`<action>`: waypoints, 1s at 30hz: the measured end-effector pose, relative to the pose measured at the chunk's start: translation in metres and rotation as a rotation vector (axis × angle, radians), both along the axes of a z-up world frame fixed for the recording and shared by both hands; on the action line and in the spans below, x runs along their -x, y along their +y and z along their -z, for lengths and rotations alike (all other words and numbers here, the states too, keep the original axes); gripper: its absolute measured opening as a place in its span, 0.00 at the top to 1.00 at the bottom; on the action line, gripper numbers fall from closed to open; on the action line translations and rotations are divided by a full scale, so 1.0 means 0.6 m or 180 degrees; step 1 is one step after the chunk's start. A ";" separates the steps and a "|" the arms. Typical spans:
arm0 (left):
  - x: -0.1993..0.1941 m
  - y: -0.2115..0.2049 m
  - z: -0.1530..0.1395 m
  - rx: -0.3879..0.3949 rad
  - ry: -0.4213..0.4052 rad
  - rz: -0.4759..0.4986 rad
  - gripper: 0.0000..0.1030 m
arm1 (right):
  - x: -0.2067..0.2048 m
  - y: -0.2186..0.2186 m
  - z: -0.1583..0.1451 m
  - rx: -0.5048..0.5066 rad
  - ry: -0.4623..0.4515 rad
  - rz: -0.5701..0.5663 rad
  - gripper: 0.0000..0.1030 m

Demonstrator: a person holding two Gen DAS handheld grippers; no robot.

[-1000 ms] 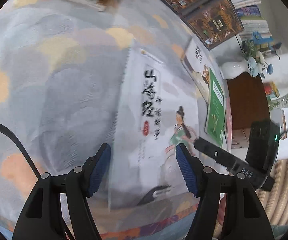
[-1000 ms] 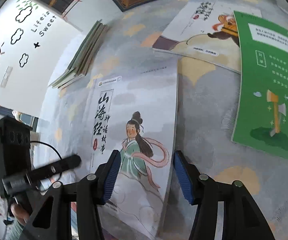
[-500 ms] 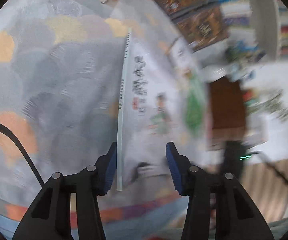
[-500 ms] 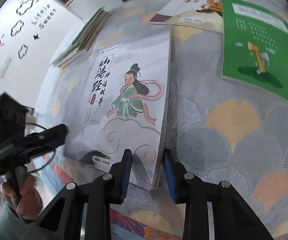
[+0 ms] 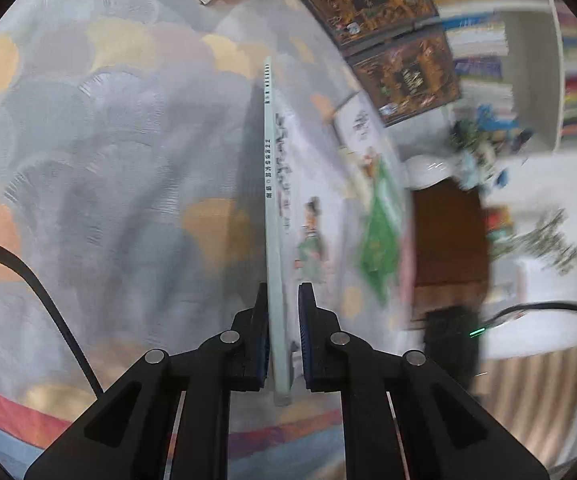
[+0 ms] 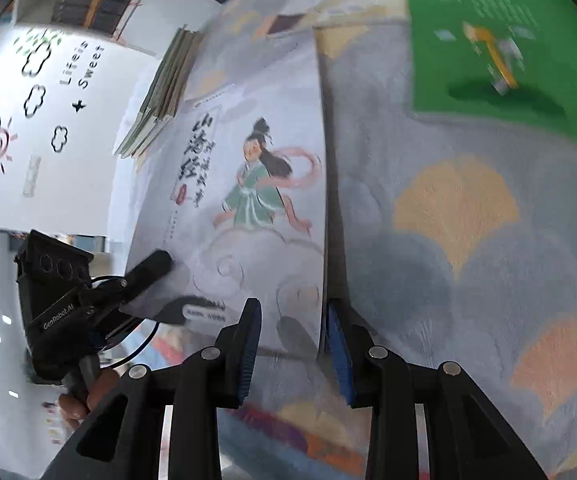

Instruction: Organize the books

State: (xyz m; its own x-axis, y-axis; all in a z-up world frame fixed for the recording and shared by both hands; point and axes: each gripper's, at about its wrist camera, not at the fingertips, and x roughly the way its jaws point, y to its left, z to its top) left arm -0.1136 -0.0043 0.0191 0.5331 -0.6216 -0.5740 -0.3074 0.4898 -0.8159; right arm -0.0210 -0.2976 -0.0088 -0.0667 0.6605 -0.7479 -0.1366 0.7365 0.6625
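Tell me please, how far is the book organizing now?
Done: a stack of thin books lies piled at the rug's far edge. In hand: the left gripper is shut on the pale grey picture book; the right gripper, jaws opening, straddles its other edge. Left: the green book and two dark ornate books still lie loose.

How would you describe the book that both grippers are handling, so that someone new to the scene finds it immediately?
Start at the grey rug with orange fan shapes, where several books lie. The pale grey storybook is tilted up from it, left of the green book, its spine clamped in the left gripper. Only its cover shows a green-robed figure with a pink sash on a cloud.
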 end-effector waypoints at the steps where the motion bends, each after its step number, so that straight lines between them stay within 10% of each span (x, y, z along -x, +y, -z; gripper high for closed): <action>1: -0.003 0.002 -0.002 0.0158 -0.0018 -0.0047 0.92 | 0.002 -0.013 0.006 -0.0119 0.0153 0.0046 0.61; 4: -0.008 0.011 -0.006 0.0482 -0.0028 -0.0170 0.92 | 0.005 -0.041 0.022 -0.0521 0.0458 0.0260 0.44; 13: -0.016 0.025 0.011 0.0911 0.0170 -0.0266 0.92 | -0.026 -0.013 0.066 -0.1207 0.0794 0.0657 0.49; 18: -0.018 0.038 0.008 0.0540 0.0283 -0.0136 0.92 | -0.029 0.009 0.030 -0.0986 0.0432 0.0656 0.76; 30: -0.048 0.007 -0.084 -0.0884 -0.0046 0.0670 0.92 | 0.021 0.082 -0.100 0.0205 -0.0981 0.0034 0.77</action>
State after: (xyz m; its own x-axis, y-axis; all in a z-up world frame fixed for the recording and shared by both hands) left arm -0.0848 0.0000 0.0697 0.4192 -0.5399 -0.7299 -0.1654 0.7451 -0.6461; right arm -0.0336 -0.2483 0.0510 0.1764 0.6106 -0.7721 -0.3159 0.7780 0.5431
